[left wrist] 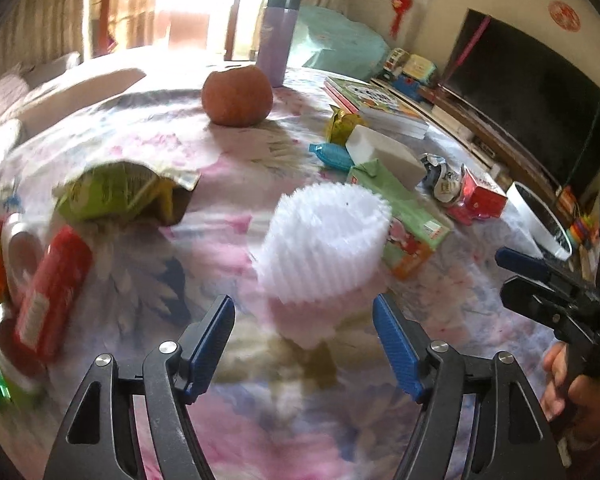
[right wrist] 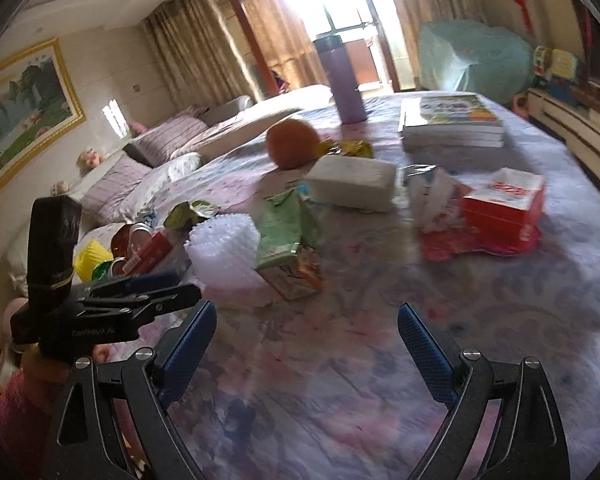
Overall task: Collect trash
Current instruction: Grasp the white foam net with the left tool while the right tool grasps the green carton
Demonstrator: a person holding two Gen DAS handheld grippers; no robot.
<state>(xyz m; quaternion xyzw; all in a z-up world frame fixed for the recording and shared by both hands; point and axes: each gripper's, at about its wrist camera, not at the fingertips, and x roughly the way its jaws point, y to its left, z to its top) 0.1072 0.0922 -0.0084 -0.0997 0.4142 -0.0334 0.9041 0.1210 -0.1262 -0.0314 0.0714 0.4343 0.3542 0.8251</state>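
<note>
Step in hand: approach to trash on the floral cloth (left wrist: 300,420); nothing yet picked up.
Left gripper (left wrist: 304,344): jaws stood wide, empty; white foam netting (left wrist: 324,240) lay just ahead, between the line of the pads, untouched.
Right gripper (right wrist: 306,352): jaws wide, empty, over bare cloth.
Next move, judged: advance the left gripper and close gently; the netting looked soft.
Surroundings: green carton (left wrist: 408,216) touching the netting's far side; red can (left wrist: 52,292) to the left; orange (left wrist: 236,94) and books (left wrist: 376,104) beyond, likely not trash.
Obstruction: carton might be caught too.
</note>
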